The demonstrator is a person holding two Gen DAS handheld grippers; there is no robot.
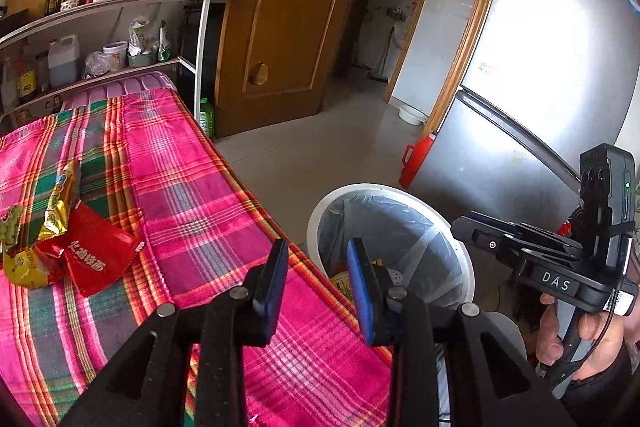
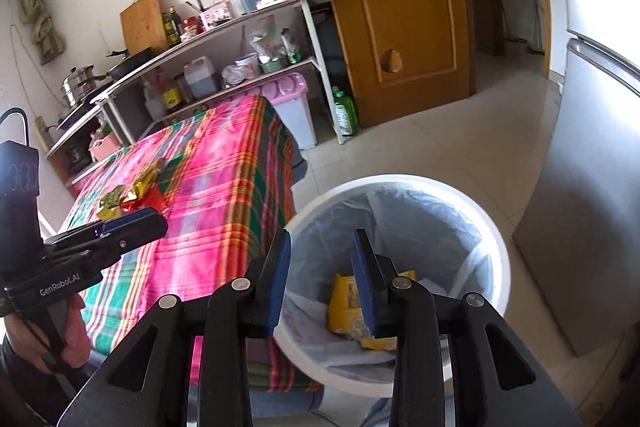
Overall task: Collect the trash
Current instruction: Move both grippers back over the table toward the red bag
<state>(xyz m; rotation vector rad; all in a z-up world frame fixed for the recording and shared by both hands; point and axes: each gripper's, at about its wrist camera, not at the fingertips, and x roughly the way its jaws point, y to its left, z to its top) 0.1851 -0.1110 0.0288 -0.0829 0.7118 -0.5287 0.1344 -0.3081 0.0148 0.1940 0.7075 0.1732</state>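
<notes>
A red snack wrapper (image 1: pixel 98 253) and a yellow-gold wrapper (image 1: pixel 44 227) lie together on the pink plaid tablecloth (image 1: pixel 192 195), left of my left gripper (image 1: pixel 316 275), which is open and empty over the table's right edge. They also show in the right wrist view (image 2: pixel 132 195). A white trash bin (image 2: pixel 396 283) with a clear liner stands on the floor beside the table, with a yellow wrapper (image 2: pixel 350 311) inside. My right gripper (image 2: pixel 322 275) is open and empty above the bin's near rim. The bin also shows in the left wrist view (image 1: pixel 392 239).
A silver fridge (image 1: pixel 532 75) stands right of the bin, with a red container (image 1: pixel 416 159) at its foot. A shelf (image 2: pixel 224 39) with a kettle, bottles and pots stands behind the table. A wooden door (image 2: pixel 404 7) is open at the back. A lilac-lidded bin (image 2: pixel 292 107) sits past the table.
</notes>
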